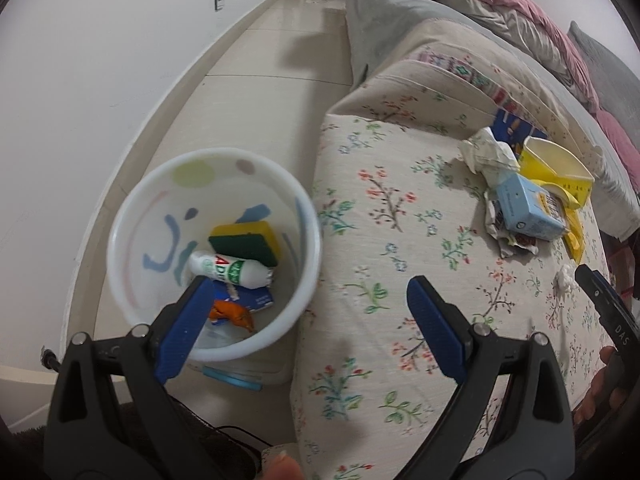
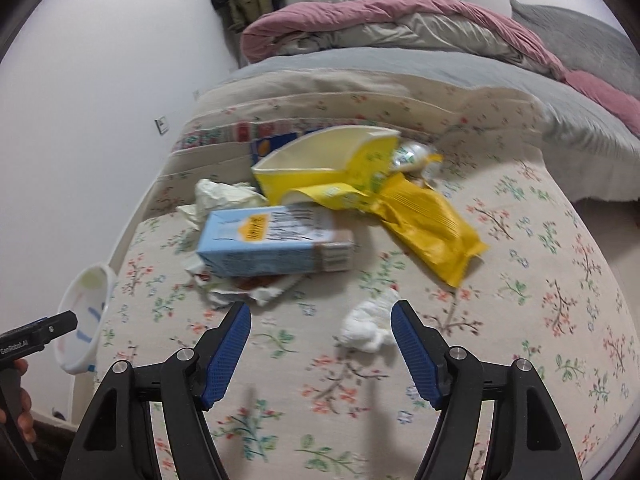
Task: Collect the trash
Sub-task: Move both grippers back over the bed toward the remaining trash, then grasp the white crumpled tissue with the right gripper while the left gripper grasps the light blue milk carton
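Floral bedspread (image 2: 520,264) has a white wad (image 2: 366,326) sitting just beside the blue carton (image 2: 272,246), with both the right gripper (image 2: 320,314) and left gripper (image 1: 310,292) spread wide, holding nothing.

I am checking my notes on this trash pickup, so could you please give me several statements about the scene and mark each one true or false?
1. The white bin already holds a yellow-and-green sponge. True.
2. The right gripper is clamped on the light blue carton. False: its jaws stand open and empty, short of the carton.
3. A small white tissue wad lies on the floral cover just in front of the right gripper. True.
4. The bin stands on top of the bed. False: it sits on the floor beside the bed.
5. The left gripper holds nothing. True.
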`<control>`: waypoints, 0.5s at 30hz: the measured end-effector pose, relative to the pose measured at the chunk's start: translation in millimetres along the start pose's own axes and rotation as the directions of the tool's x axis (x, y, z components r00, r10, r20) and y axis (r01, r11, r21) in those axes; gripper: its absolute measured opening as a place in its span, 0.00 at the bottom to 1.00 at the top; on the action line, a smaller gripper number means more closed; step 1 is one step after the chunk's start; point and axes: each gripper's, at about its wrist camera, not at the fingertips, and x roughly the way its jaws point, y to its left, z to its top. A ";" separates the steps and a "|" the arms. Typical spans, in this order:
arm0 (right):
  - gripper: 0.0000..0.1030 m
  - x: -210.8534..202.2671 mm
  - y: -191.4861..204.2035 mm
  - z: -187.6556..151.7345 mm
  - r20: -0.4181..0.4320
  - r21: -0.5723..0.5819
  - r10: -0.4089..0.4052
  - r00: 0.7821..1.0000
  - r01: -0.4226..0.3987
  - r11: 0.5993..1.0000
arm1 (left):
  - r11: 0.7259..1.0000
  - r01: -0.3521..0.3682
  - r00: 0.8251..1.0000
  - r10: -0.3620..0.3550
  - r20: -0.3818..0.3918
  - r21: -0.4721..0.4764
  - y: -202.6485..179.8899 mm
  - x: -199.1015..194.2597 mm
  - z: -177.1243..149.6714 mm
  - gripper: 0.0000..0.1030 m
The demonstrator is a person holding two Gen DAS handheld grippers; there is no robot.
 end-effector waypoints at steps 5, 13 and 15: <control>0.72 4.4 -16.1 -4.2 -0.015 0.028 -0.011 1.000 0.012 1.000 | 1.000 0.010 1.000 -0.010 -0.007 0.023 -14.9 4.3 1.3 0.94; 0.72 17.8 -34.2 -10.0 -0.044 0.070 -0.014 0.999 0.017 0.997 | 0.998 0.026 0.999 -0.024 -0.026 0.052 -34.1 14.5 2.6 0.94; 0.71 22.3 -34.9 -10.8 -0.055 0.069 -0.014 0.998 0.017 0.997 | 0.998 0.030 0.999 -0.028 -0.031 0.059 -38.1 17.1 2.7 0.94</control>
